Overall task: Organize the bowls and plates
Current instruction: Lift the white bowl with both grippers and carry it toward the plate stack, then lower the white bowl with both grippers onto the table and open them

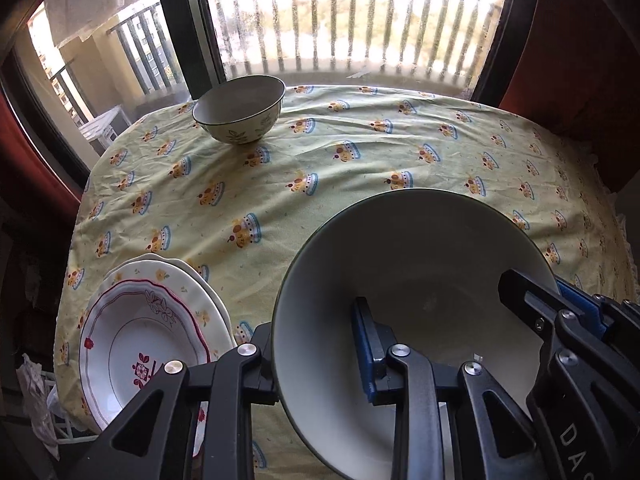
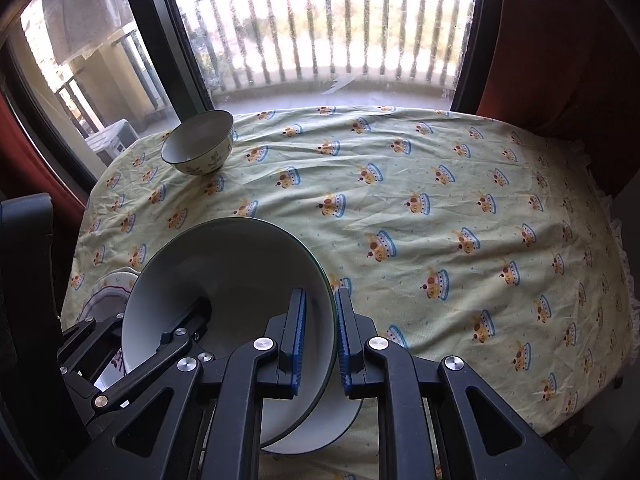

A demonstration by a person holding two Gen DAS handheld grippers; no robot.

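Observation:
A large pale bowl point(image 1: 416, 272) with a dark rim is held up over the near part of the table, between both grippers. My left gripper point(image 1: 316, 336) is shut on its left wall, one finger inside, one outside. My right gripper point(image 2: 320, 304) is shut on its right rim point(image 2: 326, 276); it also shows in the left wrist view point(image 1: 556, 300). A small leaf-patterned bowl point(image 1: 239, 109) stands at the far left, also in the right wrist view point(image 2: 198, 142). A stack of flowered plates point(image 1: 144, 332) lies at the near left.
The round table wears a yellow crown-print cloth point(image 2: 440, 216). A window with balcony railing point(image 1: 340, 20) is right behind it. Red curtains point(image 2: 560, 40) hang at both sides. Another white dish point(image 2: 332, 424) shows under the held bowl.

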